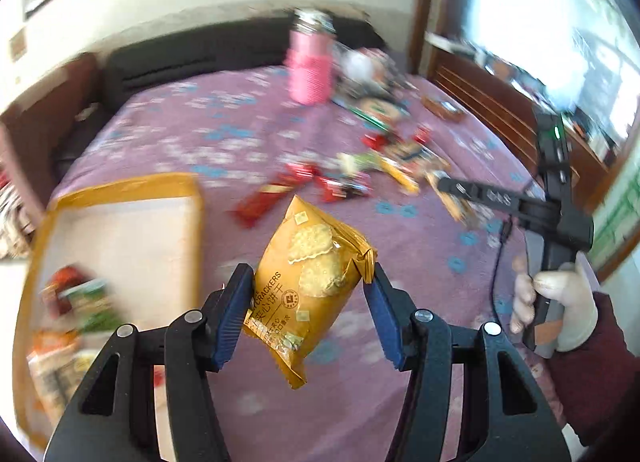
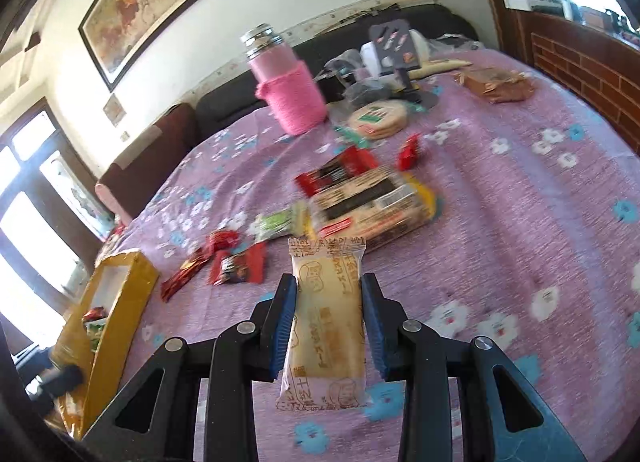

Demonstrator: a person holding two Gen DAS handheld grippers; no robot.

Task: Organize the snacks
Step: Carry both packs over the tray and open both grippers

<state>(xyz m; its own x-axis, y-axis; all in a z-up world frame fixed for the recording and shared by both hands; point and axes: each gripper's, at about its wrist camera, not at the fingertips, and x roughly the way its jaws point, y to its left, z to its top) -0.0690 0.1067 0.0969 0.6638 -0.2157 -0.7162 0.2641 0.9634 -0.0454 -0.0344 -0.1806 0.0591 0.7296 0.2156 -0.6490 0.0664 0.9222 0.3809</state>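
My left gripper is shut on a yellow cracker packet and holds it above the purple flowered tablecloth, just right of the yellow-rimmed box. The box holds several snack packets. My right gripper is shut on a pale beige wafer packet above the cloth. It also shows in the left wrist view at the right, over loose snacks. Several loose snacks lie mid-table: red packets, a green one and a large biscuit pack.
A pink knit-covered bottle stands at the back. A round cracker pack, a brown packet and clutter lie behind. The box also shows in the right wrist view at the left. A dark sofa runs behind the table.
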